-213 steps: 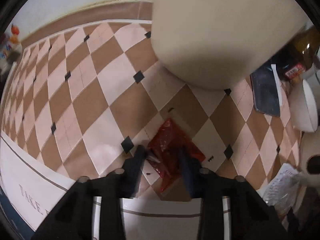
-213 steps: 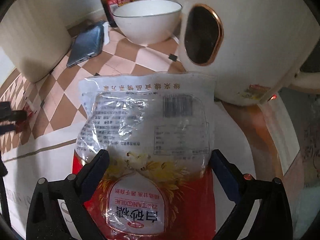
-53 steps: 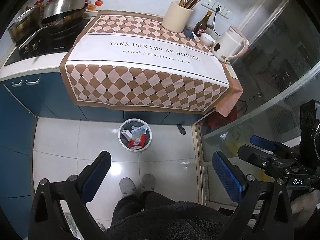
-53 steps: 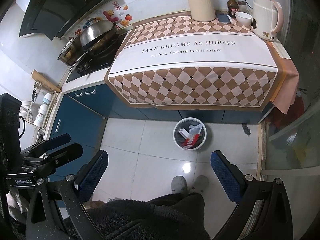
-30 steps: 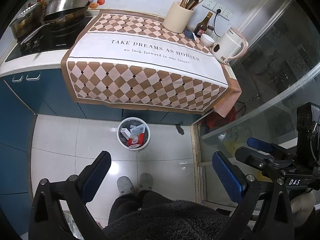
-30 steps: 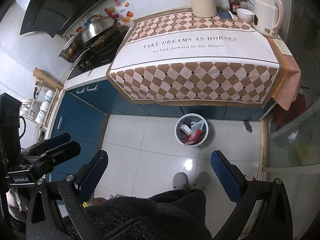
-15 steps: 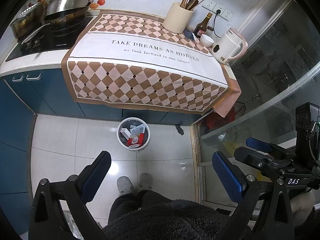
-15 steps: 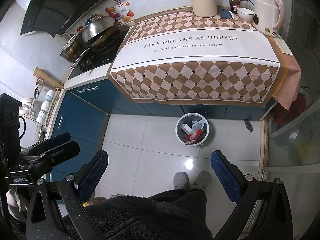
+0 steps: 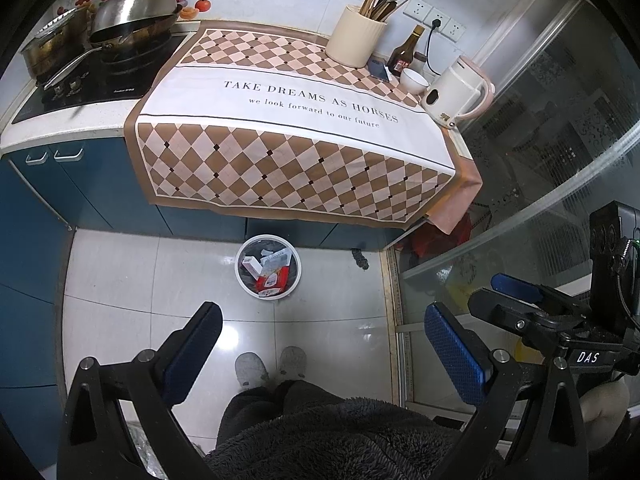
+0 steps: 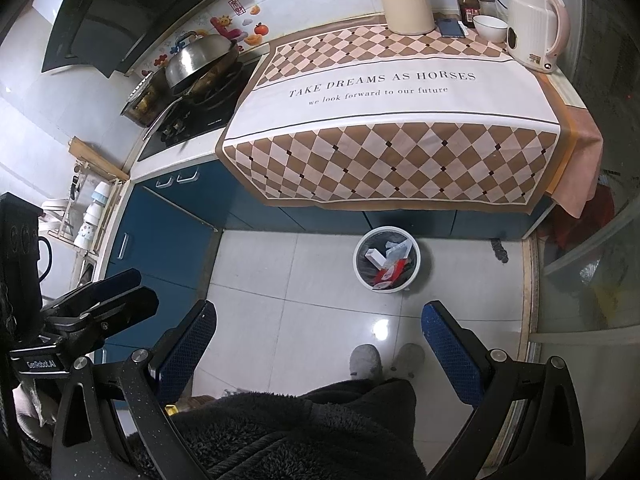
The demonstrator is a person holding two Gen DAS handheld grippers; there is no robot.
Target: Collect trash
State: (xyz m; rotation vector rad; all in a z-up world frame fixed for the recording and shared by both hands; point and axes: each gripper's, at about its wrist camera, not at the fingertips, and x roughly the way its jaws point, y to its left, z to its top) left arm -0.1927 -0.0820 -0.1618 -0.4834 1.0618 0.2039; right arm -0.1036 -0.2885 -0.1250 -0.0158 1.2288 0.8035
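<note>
A white round trash bin (image 9: 241,281) stands on the tiled floor in front of the counter; it also shows in the right wrist view (image 10: 416,272). Inside lie a red and white wrapper (image 9: 272,280) (image 10: 390,274), a small white box (image 9: 252,265) and a clear bag. My left gripper (image 9: 320,346) is open and empty, held high above the floor. My right gripper (image 10: 318,344) is open and empty, also held high. Each gripper shows at the edge of the other's view.
The counter carries a checked cloth (image 9: 288,128), a cream utensil jar (image 9: 354,36), a sauce bottle (image 9: 406,54), a phone, a white bowl (image 9: 414,80) and a white kettle (image 9: 456,96). A wok (image 9: 132,16) sits on the stove at left. A glass partition (image 9: 540,184) stands at right. The person's feet (image 9: 270,366) are below.
Over seven seconds both grippers left the counter and the wrappers they were at; the wrappers now lie in the bin. In the last second the views hardly shift.
</note>
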